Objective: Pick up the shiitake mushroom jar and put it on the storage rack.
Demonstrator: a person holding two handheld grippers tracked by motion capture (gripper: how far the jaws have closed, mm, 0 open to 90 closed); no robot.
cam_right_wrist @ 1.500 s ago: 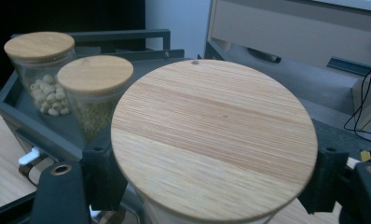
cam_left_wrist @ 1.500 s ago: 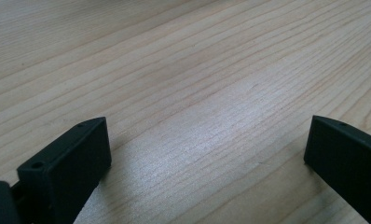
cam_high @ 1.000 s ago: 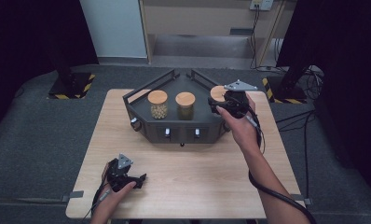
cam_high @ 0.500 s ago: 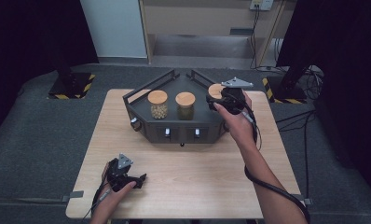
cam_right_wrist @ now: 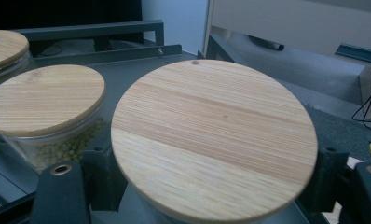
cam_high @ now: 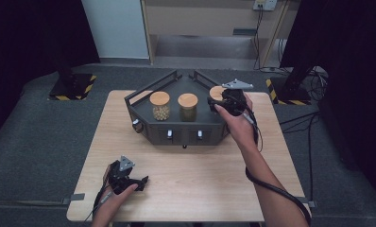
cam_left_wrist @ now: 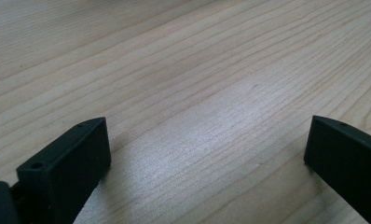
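Jars numbering three stood in a row on a dark angular tray (cam_high: 143,97) at the far middle of a pale wooden table (cam_high: 200,179), each capped with a round wooden lid. At the left, near the table's front edge and well apart from the tray, the left gripper (cam_high: 129,179) lay low over bare wood in the person's left hand (cam_high: 117,191), its jaws spread wide with nothing between them. Moving right, the first jar (cam_high: 159,105) held pale round pieces and the second jar (cam_high: 187,107) held green ones; the two stood just beside each other. The third jar (cam_right_wrist: 211,140), at the tray's right end, was the one in hand: the right gripper (cam_high: 224,101) sat at it, jaws closed against its sides just under the lid, whose wooden top faced that gripper's camera. The second jar stood close at its side, and the tray's raised rails (cam_right_wrist: 99,28) ran behind the row. Three small light knobs showed on the tray's front wall. A black cable (cam_high: 271,187) trailed from the right gripper along the person's forearm to the table's right front corner.
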